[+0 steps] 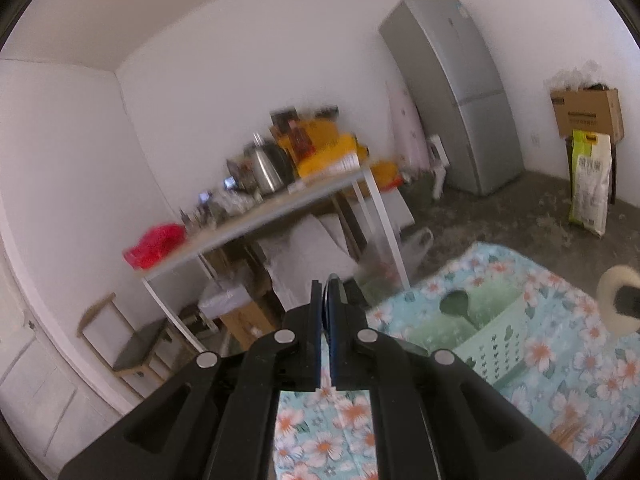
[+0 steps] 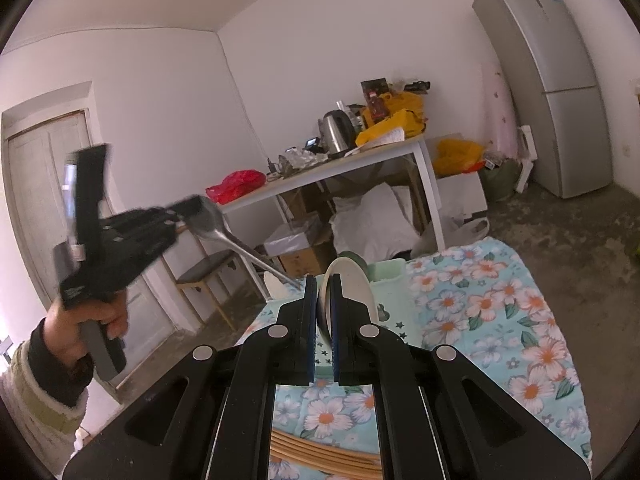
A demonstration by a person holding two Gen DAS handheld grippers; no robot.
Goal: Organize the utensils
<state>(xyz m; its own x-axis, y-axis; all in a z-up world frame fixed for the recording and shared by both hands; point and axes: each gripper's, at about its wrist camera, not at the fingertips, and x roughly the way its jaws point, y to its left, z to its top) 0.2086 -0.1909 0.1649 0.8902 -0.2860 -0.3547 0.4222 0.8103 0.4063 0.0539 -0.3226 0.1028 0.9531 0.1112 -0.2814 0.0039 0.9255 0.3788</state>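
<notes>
A: What's my left gripper point(image 2: 182, 210) got?

B: Its fingers pinch a metal spatula point(image 2: 240, 246) by the blade, handle slanting down, raised off the floral counter point(image 2: 520, 320).

A: And my right gripper point(image 2: 323, 312)?

B: Fingers clamped on a cream plate point(image 2: 352, 280) edge-on, with the green basket point(image 2: 392, 292) just beyond them; chopsticks point(image 2: 320, 452) lie under the fingers.

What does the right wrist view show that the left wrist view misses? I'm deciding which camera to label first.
Only the right wrist view shows the left hand-held gripper from outside, holding a metal spatula, plus the door and bamboo chopsticks clearly. Only the left wrist view shows a cardboard box and a rice sack. Both show the green basket, floral cloth, fridge and cluttered table.
</notes>
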